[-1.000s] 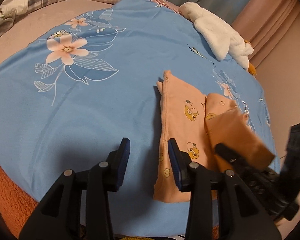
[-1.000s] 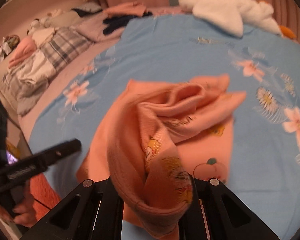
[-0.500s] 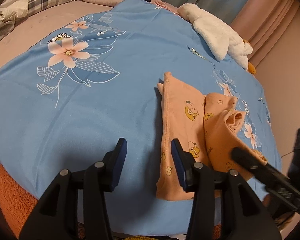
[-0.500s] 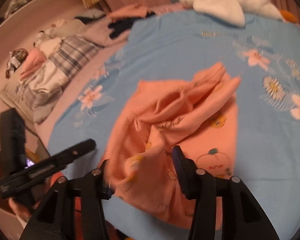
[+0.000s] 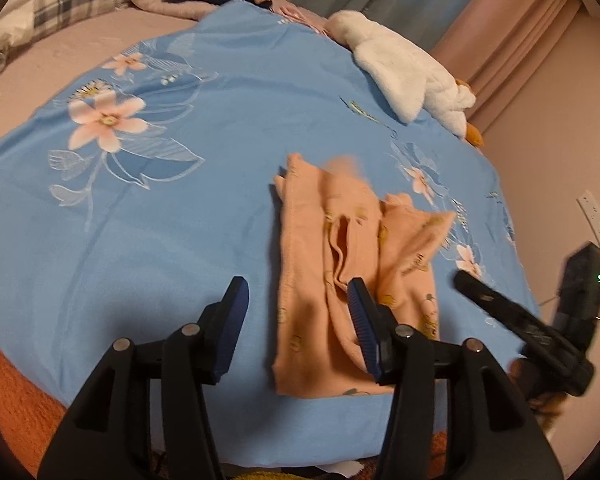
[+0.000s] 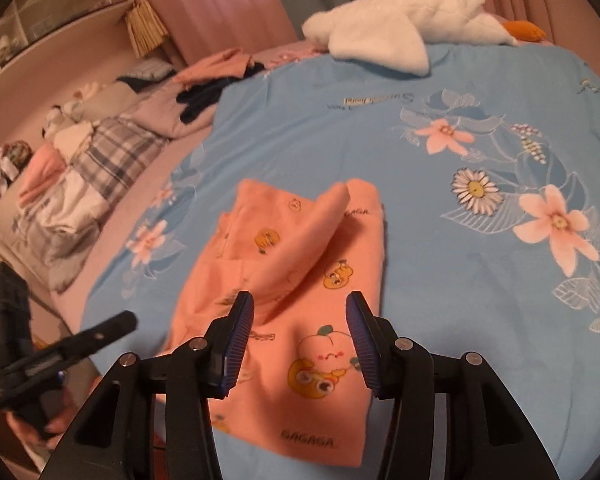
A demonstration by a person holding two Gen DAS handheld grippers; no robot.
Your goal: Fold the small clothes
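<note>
Your right gripper (image 6: 298, 336) has just opened, empty, over the folded peach cartoon-print garment (image 6: 300, 280); your left gripper (image 5: 296, 320) gapes, widening, empty

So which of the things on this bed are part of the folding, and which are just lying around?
Part of the job:
- peach garment, lying loosely folded on the blue sheet
- left gripper and right gripper, both open, gripping nothing

Just lying about:
- white plush toy
- plaid bedding
- dark clothes beyond the sheet
</note>
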